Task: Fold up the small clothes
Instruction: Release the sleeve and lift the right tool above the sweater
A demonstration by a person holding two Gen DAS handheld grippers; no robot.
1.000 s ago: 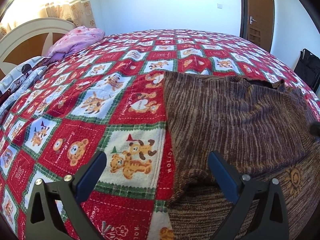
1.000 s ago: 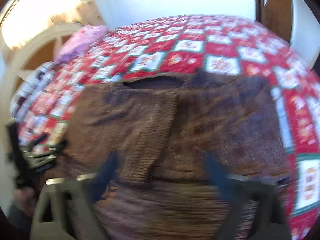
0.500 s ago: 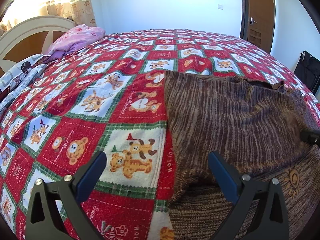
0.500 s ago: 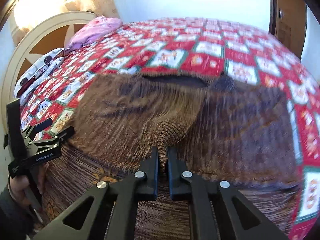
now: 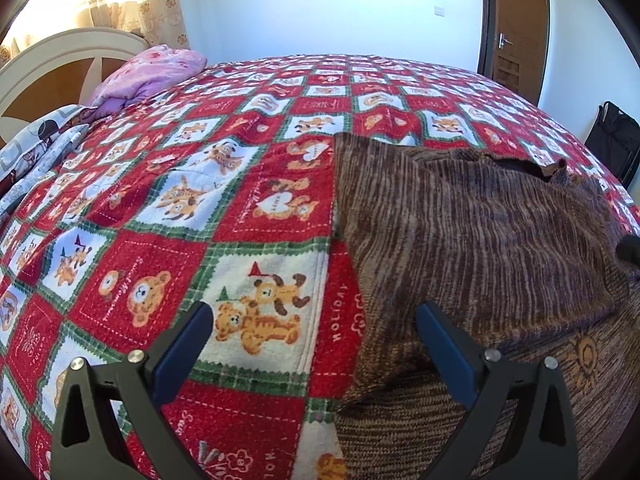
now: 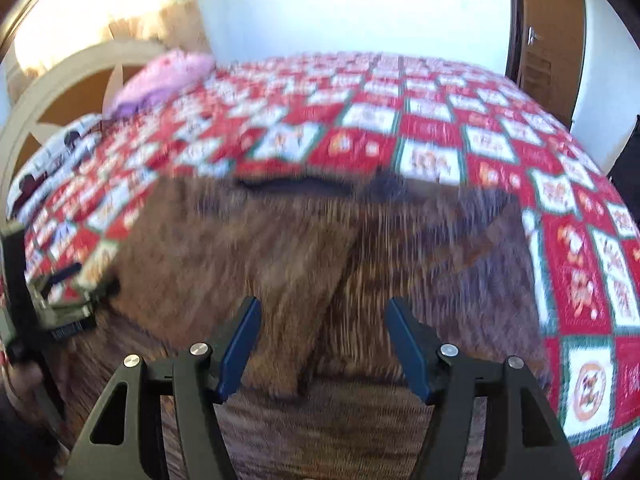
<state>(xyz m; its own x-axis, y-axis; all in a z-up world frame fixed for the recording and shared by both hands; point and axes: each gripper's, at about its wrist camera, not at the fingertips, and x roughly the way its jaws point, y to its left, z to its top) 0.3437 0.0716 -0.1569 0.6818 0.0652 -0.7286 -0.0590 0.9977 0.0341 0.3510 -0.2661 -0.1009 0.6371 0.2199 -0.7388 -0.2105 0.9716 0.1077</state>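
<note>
A brown striped knit garment (image 5: 472, 240) lies on the bed, its sides folded in over the middle; the right wrist view shows it blurred (image 6: 320, 248). My left gripper (image 5: 316, 344) is open and empty, hovering over the garment's left edge where it meets the bedspread. My right gripper (image 6: 320, 340) is open and empty, above the garment's folded flap near its lower middle. The left gripper also shows at the left edge of the right wrist view (image 6: 56, 296).
A red, white and green teddy-bear bedspread (image 5: 200, 200) covers the bed. A pink pillow (image 5: 148, 76) and a white headboard (image 5: 60, 52) lie at the far left. A wooden door (image 5: 520, 28) and a black bag (image 5: 616, 140) stand at the right.
My right gripper, shut on a pinch of the garment's middle half a second ago, has opened and let it go. The left gripper has stayed open and nearly still.
</note>
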